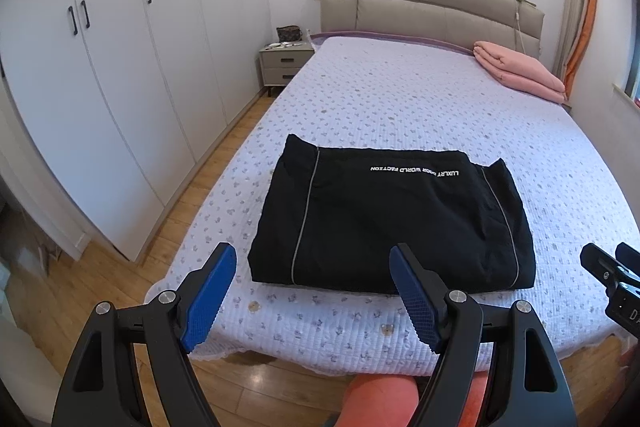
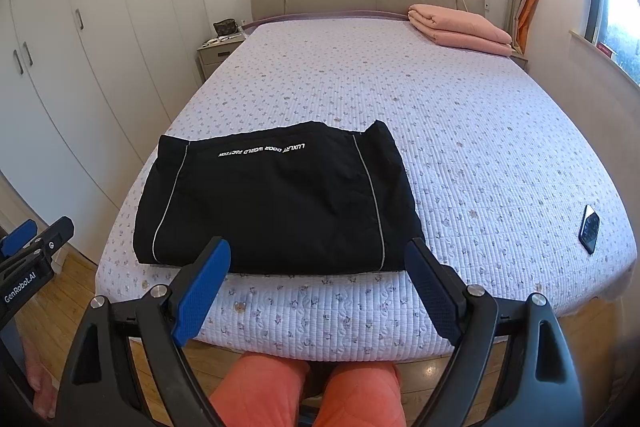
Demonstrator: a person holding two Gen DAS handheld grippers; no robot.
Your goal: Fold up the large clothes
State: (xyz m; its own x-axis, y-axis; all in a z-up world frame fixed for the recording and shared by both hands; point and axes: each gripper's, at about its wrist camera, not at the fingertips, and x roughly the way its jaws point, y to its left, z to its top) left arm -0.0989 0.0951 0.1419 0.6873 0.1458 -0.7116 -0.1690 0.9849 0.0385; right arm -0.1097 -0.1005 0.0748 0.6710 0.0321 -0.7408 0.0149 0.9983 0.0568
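**A:** so what's each tool doing? can't tell from the thumbnails

**B:** Left tool has its jaws spread wide with nothing between the blue pads. It hangs off the foot edge of the bed, tilted down. Right tool is the same: jaws wide apart, nothing gripped, also just short of the bed edge. Each one pokes into the side of the other's view, so they sit side by side.

**A:** and the garment?

**B:** Black garment lies right ahead of both tools, folded into a flat rectangle near the foot of the bed. Neither tool touches it. In the right wrist view its near edge runs just beyond the fingertips. It has two thin grey piping lines and white lettering along the far edge, upside down from here.

**A:** anything else around?

**B:** Phone lies on the bedspread off to the right of the right tool, well apart from the garment. Further out there's a folded pink blanket up by the headboard, far right corner. Nightstand and white wardrobe stand off to the left. Below the tools, legs in orange quilted trousers.
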